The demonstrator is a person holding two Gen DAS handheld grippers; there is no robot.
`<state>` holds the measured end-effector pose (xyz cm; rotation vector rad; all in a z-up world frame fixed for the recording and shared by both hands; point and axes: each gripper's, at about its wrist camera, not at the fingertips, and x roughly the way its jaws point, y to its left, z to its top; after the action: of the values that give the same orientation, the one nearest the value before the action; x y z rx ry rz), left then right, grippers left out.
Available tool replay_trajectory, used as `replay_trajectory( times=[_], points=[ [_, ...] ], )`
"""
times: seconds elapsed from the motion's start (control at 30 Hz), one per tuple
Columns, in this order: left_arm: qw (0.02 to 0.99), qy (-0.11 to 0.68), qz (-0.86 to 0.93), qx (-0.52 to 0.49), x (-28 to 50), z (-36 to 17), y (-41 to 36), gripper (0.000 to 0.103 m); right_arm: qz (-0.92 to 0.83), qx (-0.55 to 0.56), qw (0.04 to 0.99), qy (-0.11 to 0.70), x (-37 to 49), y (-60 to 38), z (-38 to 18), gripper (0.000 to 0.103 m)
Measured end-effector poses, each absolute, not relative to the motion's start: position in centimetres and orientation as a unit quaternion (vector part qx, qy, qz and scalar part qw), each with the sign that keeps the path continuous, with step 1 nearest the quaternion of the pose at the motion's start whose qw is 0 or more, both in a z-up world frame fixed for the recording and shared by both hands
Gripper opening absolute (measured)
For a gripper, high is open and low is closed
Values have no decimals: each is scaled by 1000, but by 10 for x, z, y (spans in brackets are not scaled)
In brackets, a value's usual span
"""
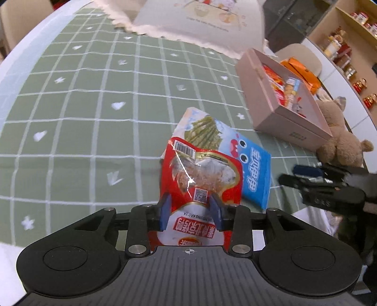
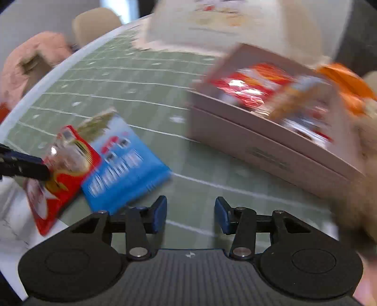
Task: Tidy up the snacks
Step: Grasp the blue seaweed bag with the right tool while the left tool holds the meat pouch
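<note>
A red snack packet [image 1: 202, 171] lies on the green checked tablecloth, overlapping a blue packet [image 1: 252, 169] behind it. My left gripper [image 1: 190, 211] straddles the red packet's near end, its blue pads apart on either side and not pressing it. In the right wrist view, which is blurred, the red packet [image 2: 70, 169] and blue packet [image 2: 127, 169] sit at lower left. My right gripper [image 2: 190, 211] is open over bare cloth with nothing between its fingers. It also shows at the right edge of the left wrist view, as the right gripper [image 1: 291, 174].
An open beige box [image 1: 266, 103] holding several snack packets stands at the right, with an orange packet [image 1: 301, 70] behind it. A brown teddy bear [image 1: 339, 138] sits by its near corner. A white printed bag [image 1: 200, 21] lies at the back. A pink plush [image 2: 30, 68] is far left.
</note>
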<state>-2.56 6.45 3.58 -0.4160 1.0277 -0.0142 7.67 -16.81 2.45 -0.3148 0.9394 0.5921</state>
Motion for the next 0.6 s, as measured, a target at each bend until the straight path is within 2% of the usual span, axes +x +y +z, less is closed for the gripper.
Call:
replay_trajectory(
  times=[0.03, 0.1, 0.13, 0.17, 0.27, 0.37, 0.4, 0.43, 0.5, 0.6],
  points=[
    [853, 487, -8, -189, -26, 37, 61, 43, 294, -144, 838, 436, 71, -173, 31, 45],
    [860, 485, -8, -159, -22, 39, 55, 47, 344, -143, 835, 405, 58, -174, 47, 55],
    [862, 485, -6, -147, -20, 39, 53, 50, 369, -155, 833, 383, 51, -167, 54, 71],
    [864, 485, -2, -138, -22, 40, 54, 51, 389, -171, 832, 357, 45, -159, 59, 80],
    [864, 487, 20, -127, -26, 43, 64, 52, 443, -253, 809, 291, 33, -123, 53, 81],
    [863, 485, 53, -128, -33, 47, 83, 50, 454, -316, 783, 285, 43, -86, 32, 81],
    [862, 485, 56, -137, -35, 47, 88, 46, 453, -324, 779, 287, 49, -75, 27, 81],
    [860, 484, 53, -153, -38, 48, 94, 43, 456, -321, 777, 292, 55, -67, 23, 81],
    [858, 476, 36, -188, -47, 51, 105, 43, 460, -299, 775, 313, 66, -58, 19, 82],
    [864, 467, 8, -189, -56, 56, 102, 43, 465, -255, 773, 348, 80, -61, 17, 89]
  ],
)
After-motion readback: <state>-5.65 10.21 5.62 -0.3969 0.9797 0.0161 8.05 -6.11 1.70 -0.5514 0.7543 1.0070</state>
